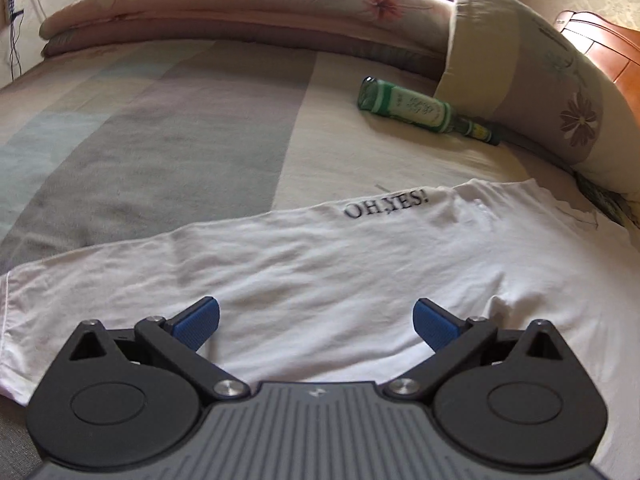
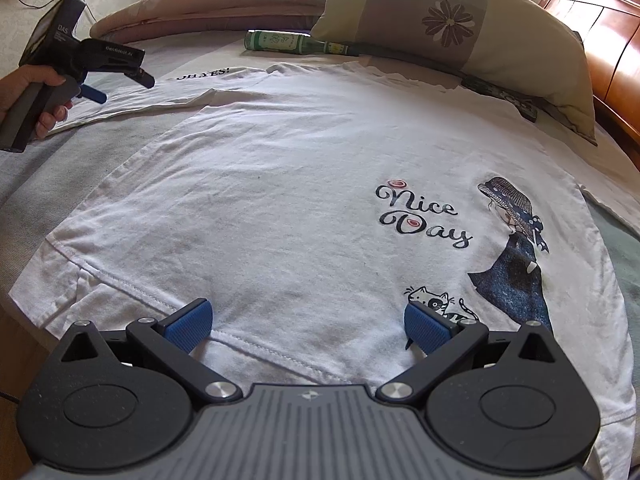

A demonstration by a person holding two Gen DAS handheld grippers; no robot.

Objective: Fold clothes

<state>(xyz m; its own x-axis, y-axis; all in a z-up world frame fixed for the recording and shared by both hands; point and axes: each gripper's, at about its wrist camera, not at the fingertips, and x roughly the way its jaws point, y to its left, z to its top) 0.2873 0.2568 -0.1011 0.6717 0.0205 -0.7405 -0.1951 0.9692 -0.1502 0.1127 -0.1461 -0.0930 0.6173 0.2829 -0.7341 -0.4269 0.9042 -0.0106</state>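
While the left gripper (image 1: 316, 320) hangs wide open with nothing in it, a sleeve of the white T-shirt (image 1: 320, 264) lies flat under and ahead of its blue tips, and a green bottle (image 1: 416, 106) rests far ahead to the right by a pillow (image 1: 520, 68)

From the right wrist, the right gripper (image 2: 308, 320) is wide open too, over the shirt's hem, with the cat print (image 2: 436, 300) by its right tip

Matt white cloth T-shirt (image 2: 280, 168), glossy green glass bottle (image 1: 416, 108), polished wooden headboard (image 2: 600, 36).
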